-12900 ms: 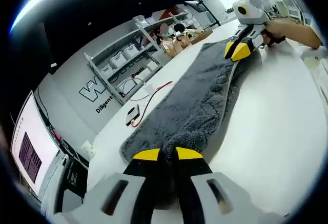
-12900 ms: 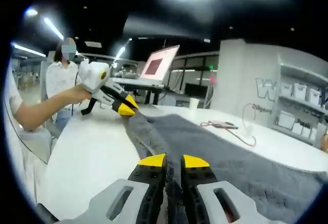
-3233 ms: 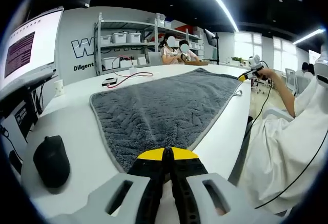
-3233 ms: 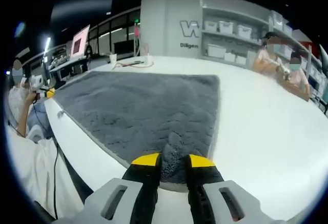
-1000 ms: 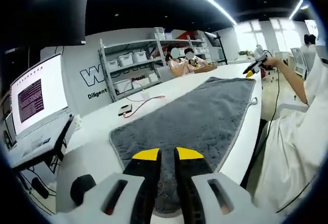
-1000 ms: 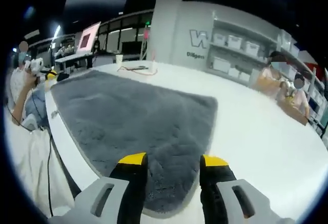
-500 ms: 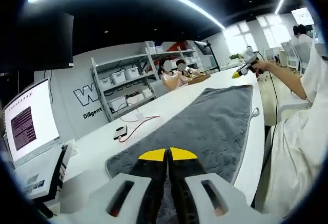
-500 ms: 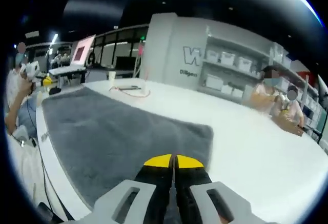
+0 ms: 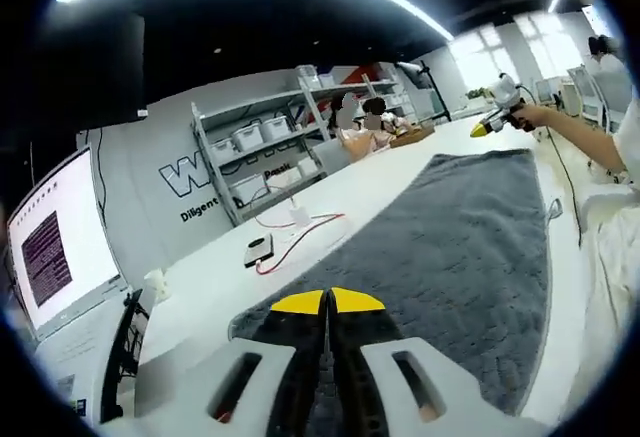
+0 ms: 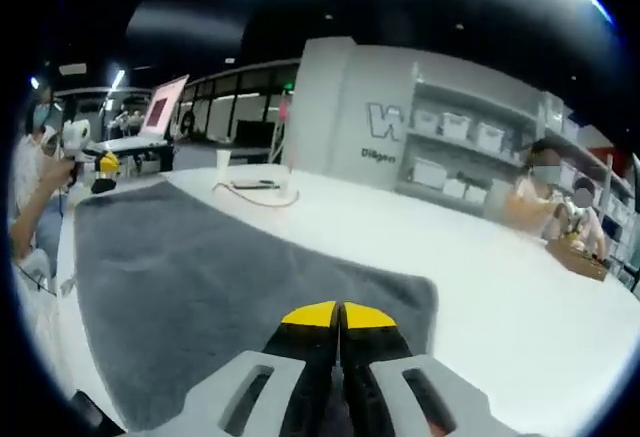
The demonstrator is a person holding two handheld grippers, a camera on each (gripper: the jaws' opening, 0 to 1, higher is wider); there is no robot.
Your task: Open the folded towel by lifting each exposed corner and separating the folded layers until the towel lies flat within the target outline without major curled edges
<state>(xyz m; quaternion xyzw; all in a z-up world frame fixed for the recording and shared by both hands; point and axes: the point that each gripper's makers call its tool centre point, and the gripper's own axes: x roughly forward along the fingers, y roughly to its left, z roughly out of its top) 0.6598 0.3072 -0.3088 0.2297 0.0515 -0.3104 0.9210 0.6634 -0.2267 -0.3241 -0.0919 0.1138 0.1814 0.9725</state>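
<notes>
- Towel (image 9: pixel 455 247), grey and plush, lies spread open in a single layer on a white desk (image 9: pixel 215 277), seen from one end in the left gripper view and from the opposite end (image 10: pixel 190 287) in the right gripper view.
- Small hanging loop (image 9: pixel 553 210) sticks out from the towel's edge on the side nearest the person.
- Left gripper (image 9: pixel 327 304) sits at a near corner of the towel with its yellow-tipped jaws pressed together; whether any cloth is caught between them cannot be told.
- Right gripper (image 10: pixel 339 315) sits at its own near edge of the towel, jaws likewise closed tip to tip; again, any pinch of fabric cannot be made out.
- Across the towel, the right gripper (image 9: pixel 492 122) also appears far off in the left gripper view, held in a hand (image 9: pixel 530 117); the left gripper (image 10: pixel 100 164) appears the same way in the right gripper view.
- Beyond the towel on the desk lie a red cable (image 9: pixel 300 242) and a small flat device (image 9: pixel 258 250).
- Monitor (image 9: pixel 50 247) stands at one end of the desk.
- Shelves (image 10: pixel 470 152) with white bins line the grey back wall, where two seated people (image 9: pixel 365 127) are visible.
</notes>
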